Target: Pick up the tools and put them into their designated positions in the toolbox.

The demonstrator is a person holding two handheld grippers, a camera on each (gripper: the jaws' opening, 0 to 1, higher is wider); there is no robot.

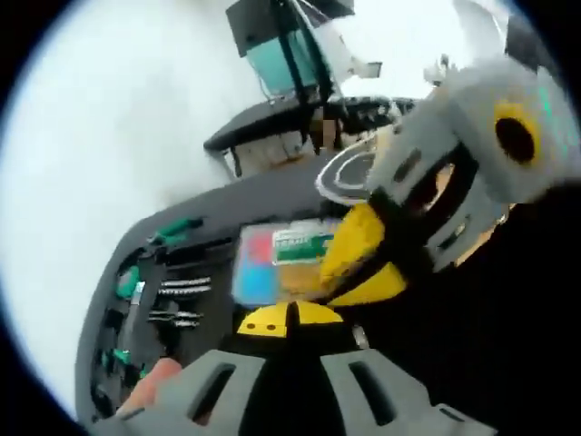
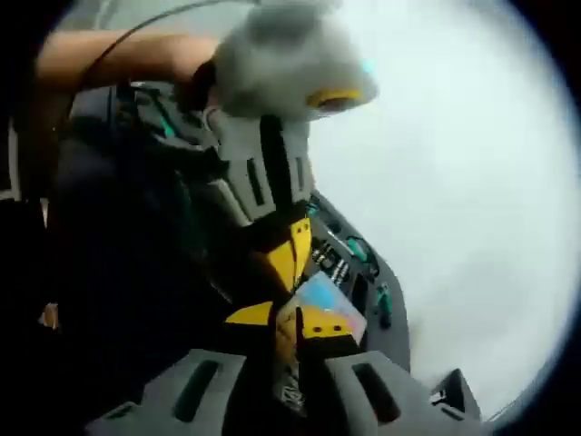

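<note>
Bright overexposed background, motion blur, fisheye warping

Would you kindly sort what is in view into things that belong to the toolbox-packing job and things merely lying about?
Belongs to the job:
- dark open toolbox with moulded slots
- green-handled tools seated in it
- silver bits
- colourful clear-lidded plastic case
- left hand-held gripper
- right hand-held gripper

Just lying about:
- round dark table behind
- white coiled cable

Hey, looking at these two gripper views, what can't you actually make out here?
- Left gripper view: the right gripper covers the toolbox's right side.
- Motion blur smears the label on the colourful bit case.
- Right gripper view: the left gripper hides most of the toolbox; the tool slots are unreadable.
- Whether either gripper holds anything is unclear.
</note>
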